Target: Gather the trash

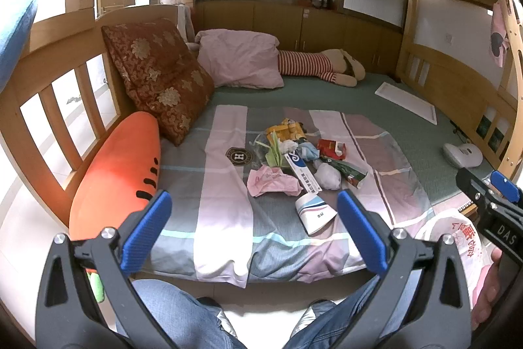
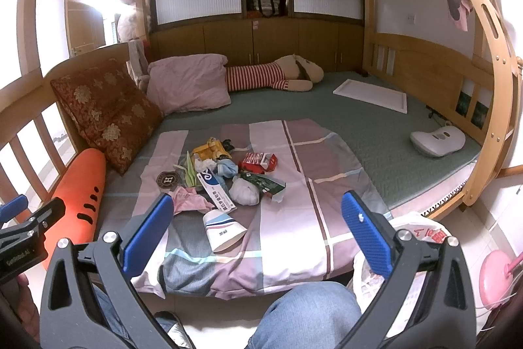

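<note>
- The left gripper (image 1: 253,229) was wide open and held nothing.
- The right gripper (image 2: 258,233) was wide open and empty too.
- The trash pile (image 1: 300,157) lay on the striped blanket (image 1: 225,211) in the middle of the bed.
- A paper cup (image 1: 314,213) lay nearest, on its side.

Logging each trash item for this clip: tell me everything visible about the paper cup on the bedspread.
The paper cup is white with pale blue and dark stripes plus small dark print on its side. It lies tipped over on the striped bedspread, looks somewhat squashed, and is the trash piece nearest the bed's front edge. Its wider open end points toward the camera. Just behind it lie a crumpled pink wrapper and a toothpaste box; contact with them cannot be told. Both grippers are open and clear of it.
</note>
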Demonstrator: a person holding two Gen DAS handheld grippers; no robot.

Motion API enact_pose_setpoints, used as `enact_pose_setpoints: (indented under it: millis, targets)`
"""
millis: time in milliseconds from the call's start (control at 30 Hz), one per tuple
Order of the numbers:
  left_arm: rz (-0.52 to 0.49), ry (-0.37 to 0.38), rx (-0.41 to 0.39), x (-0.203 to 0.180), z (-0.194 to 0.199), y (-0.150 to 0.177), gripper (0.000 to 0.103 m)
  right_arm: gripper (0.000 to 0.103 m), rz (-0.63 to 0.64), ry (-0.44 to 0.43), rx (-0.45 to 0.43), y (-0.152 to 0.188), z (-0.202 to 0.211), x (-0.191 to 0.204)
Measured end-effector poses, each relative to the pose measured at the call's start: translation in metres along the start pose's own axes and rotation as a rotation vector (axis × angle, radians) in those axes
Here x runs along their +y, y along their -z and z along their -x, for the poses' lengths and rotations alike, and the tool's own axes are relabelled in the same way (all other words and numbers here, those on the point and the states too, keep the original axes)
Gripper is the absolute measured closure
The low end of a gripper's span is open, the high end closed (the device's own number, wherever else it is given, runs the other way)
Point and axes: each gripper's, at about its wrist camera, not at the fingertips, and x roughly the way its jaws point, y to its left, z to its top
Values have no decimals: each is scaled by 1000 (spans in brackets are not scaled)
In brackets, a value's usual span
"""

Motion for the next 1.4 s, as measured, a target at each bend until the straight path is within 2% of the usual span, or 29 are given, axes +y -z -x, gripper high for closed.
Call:
enact_pose_setpoints:
  millis: [1400]
  targets:
    - [-3,-3,9,1,-2,6,3,3,-8,5,7,8,-1,-5]
